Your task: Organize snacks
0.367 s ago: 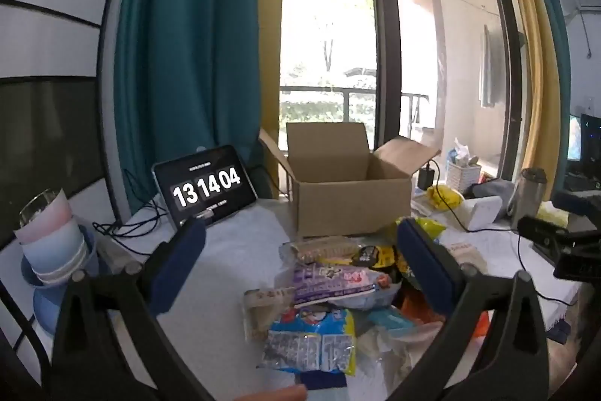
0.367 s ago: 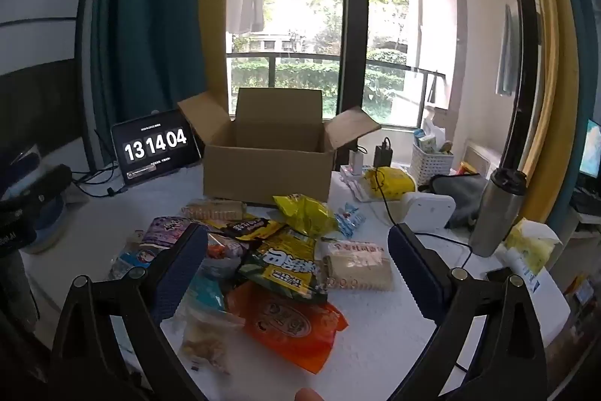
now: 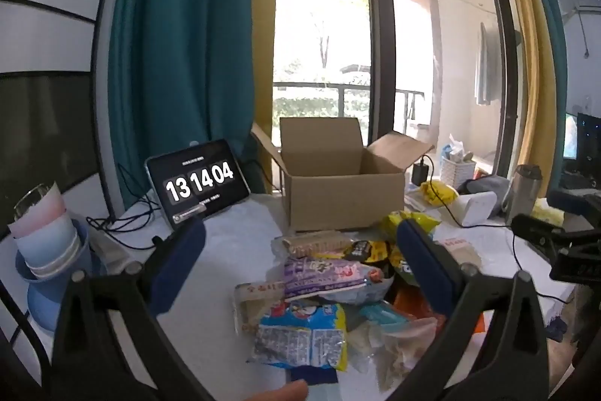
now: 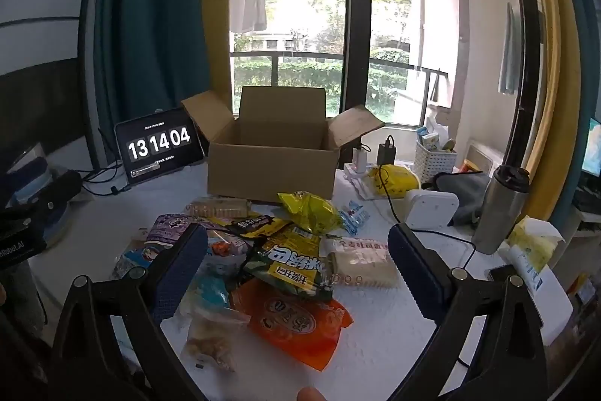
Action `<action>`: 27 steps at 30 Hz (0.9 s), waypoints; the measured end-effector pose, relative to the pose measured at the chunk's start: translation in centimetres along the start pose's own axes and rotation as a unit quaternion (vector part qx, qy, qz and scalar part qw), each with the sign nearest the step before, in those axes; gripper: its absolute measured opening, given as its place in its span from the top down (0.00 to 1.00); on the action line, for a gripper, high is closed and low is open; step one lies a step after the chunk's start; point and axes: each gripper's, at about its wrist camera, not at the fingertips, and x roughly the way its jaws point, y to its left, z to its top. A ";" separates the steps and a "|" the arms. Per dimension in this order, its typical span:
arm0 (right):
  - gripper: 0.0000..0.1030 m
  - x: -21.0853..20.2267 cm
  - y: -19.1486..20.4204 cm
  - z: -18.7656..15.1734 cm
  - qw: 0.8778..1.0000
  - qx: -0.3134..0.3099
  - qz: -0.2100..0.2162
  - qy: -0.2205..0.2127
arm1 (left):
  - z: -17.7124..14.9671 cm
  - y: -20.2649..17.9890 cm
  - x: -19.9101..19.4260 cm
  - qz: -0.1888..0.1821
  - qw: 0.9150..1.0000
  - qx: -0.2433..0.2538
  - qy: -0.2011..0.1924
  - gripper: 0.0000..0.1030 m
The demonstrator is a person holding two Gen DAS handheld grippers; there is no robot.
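A pile of snack packets lies on the white table in front of an open cardboard box (image 3: 340, 192) (image 4: 272, 168). In the left wrist view a purple packet (image 3: 319, 275) and a blue packet (image 3: 300, 335) lie between the wide-apart fingers of my left gripper (image 3: 300, 264), which is open and holds nothing. In the right wrist view an orange packet (image 4: 296, 324), a green-and-yellow packet (image 4: 293, 262), a yellow bag (image 4: 310, 211) and a pale biscuit pack (image 4: 360, 264) lie ahead of my right gripper (image 4: 298, 265), also open and hovering above the pile.
A tablet (image 3: 197, 183) (image 4: 159, 145) showing a clock stands left of the box. Stacked cups (image 3: 45, 235) sit at the far left. A steel flask (image 4: 501, 209), a white device (image 4: 430, 207), cables, a white basket (image 4: 434, 160) and tissues (image 4: 533, 243) crowd the right side.
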 end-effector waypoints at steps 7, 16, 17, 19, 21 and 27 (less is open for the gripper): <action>0.04 -0.1 0.0 -0.2 1.000 0.003 0.007 0.003 | -0.1 -0.2 0.3 -0.003 1.000 -0.007 0.002 0.00; 0.04 -0.2 0.4 -0.5 1.000 -0.003 0.018 0.005 | -0.2 -0.5 -0.2 0.002 1.000 -0.008 -0.002 0.00; 0.04 -0.2 0.4 -0.6 1.000 -0.004 0.019 0.005 | -0.3 -0.5 -0.1 0.002 1.000 -0.009 0.000 0.00; 0.04 -0.2 0.4 -0.6 1.000 -0.004 0.020 0.006 | -0.4 -0.5 -0.1 -0.003 1.000 -0.012 0.005 0.00; 0.04 -0.2 0.5 -0.6 1.000 -0.005 0.019 0.007 | -0.4 -0.4 -0.2 -0.003 1.000 -0.012 0.003 0.00; 0.04 -0.1 0.5 -0.7 1.000 -0.002 0.020 0.009 | -0.4 -0.7 -0.3 -0.006 1.000 -0.008 0.003 0.00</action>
